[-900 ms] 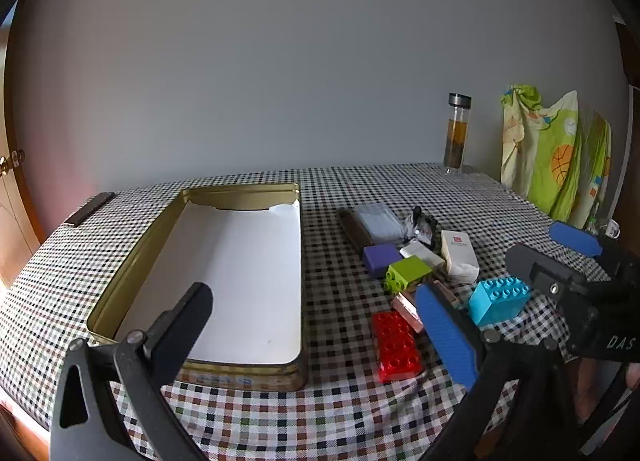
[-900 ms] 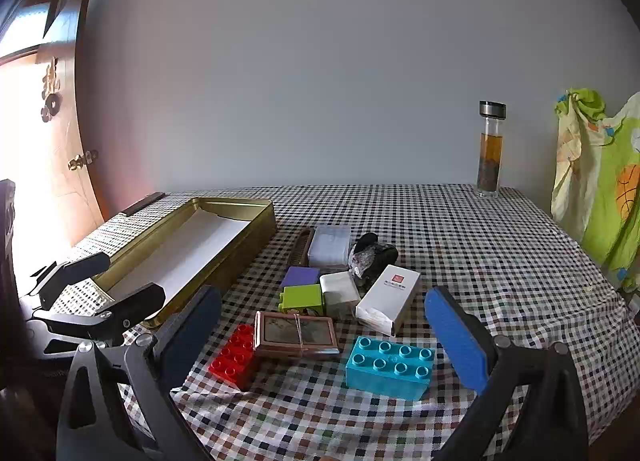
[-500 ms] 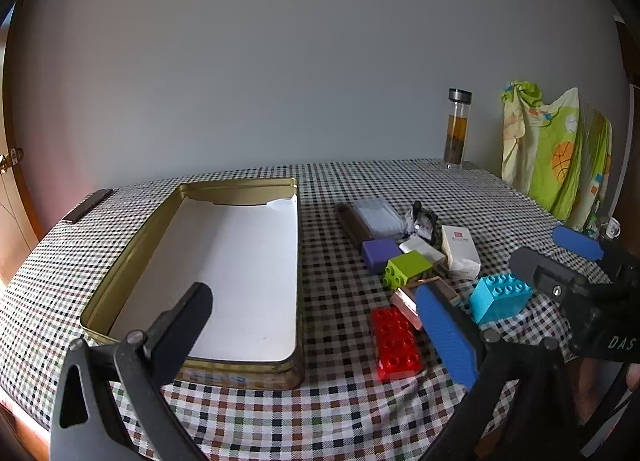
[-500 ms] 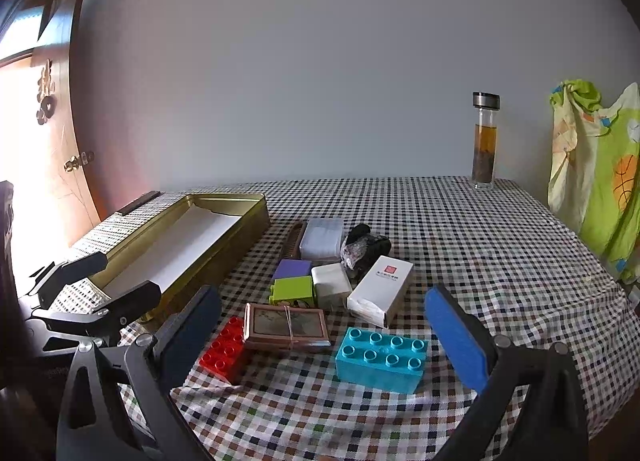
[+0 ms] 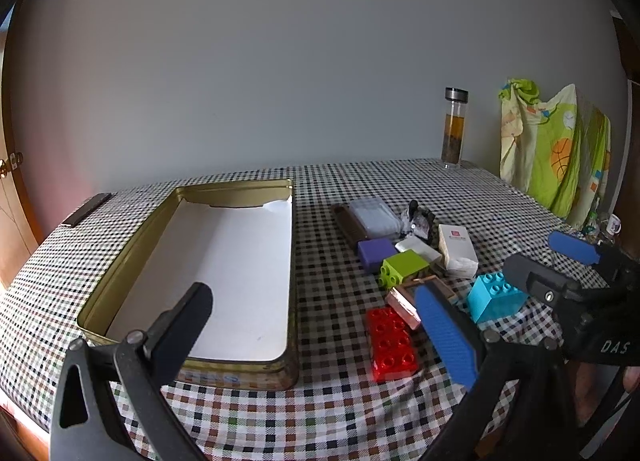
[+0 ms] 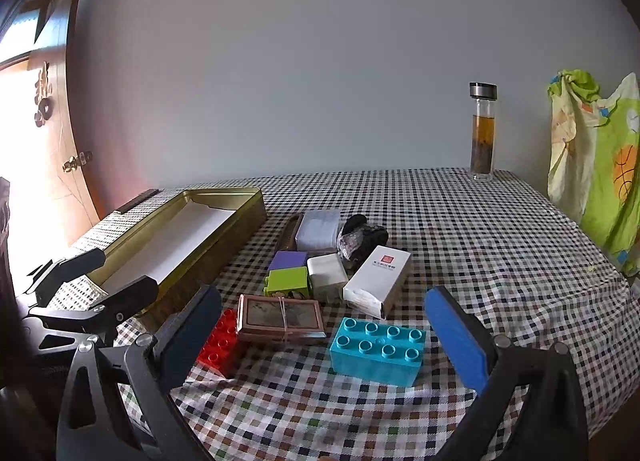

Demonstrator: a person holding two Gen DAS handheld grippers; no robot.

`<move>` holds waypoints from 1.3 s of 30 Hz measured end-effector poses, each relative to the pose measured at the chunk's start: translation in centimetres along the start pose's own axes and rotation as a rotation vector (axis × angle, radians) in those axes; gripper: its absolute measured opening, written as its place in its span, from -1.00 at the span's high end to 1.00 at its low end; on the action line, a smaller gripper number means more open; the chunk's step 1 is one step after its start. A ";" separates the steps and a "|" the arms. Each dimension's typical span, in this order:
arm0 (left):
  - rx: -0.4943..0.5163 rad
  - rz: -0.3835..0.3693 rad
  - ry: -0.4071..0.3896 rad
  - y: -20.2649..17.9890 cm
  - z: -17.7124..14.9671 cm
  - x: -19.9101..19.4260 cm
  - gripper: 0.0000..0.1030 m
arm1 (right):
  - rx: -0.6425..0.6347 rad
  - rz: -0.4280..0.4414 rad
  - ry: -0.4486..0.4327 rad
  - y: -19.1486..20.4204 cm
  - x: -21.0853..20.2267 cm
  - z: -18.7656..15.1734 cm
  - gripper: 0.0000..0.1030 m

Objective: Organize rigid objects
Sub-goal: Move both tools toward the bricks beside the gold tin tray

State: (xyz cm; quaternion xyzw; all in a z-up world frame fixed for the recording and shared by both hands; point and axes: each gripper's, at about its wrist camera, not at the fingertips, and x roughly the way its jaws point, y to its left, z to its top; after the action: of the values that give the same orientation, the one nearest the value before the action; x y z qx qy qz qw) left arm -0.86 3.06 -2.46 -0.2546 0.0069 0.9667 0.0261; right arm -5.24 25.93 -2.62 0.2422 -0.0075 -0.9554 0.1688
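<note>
Near the table's left edge sits the gold tin (image 5: 236, 197), the left gripper (image 5: 316, 325) spread above it. Rightward, a red brick (image 6: 218, 341), card deck (image 6: 280, 319) and cyan brick (image 6: 378, 351) lie near the front edge under the spread, empty right gripper (image 6: 324, 337).

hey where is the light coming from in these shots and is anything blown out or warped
Right wrist view: daylight enters beside the brown wooden door, overexposed white at the left edge. Left wrist view: evenly lit; the gold rectangular tin bows under fisheye distortion. Both have dark corners.

Right hand-held gripper (image 6: 324, 341) (jaws wide) over cyan block (image 6: 378, 351), gold tin (image 6: 224, 221) left
</note>
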 end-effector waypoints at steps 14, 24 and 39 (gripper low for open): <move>0.026 -0.010 0.015 -1.1 -0.5 0.6 -0.99 | 0.019 -0.014 0.016 -1.4 0.4 -1.1 -0.99; 0.040 -0.022 0.022 -2.1 -1.6 0.9 -0.99 | 0.037 -0.037 0.030 -2.7 0.8 -2.2 -0.99; 0.105 -0.076 0.067 -4.6 -3.4 2.2 -0.99 | 0.066 -0.085 0.081 -4.9 2.3 -4.7 -0.99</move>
State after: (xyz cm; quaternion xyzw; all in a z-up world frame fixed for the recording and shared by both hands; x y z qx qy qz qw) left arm -0.83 7.69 -6.52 -0.2850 0.0490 0.9543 0.0758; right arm -6.52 30.06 -8.33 0.2863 -0.0220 -0.9503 0.1202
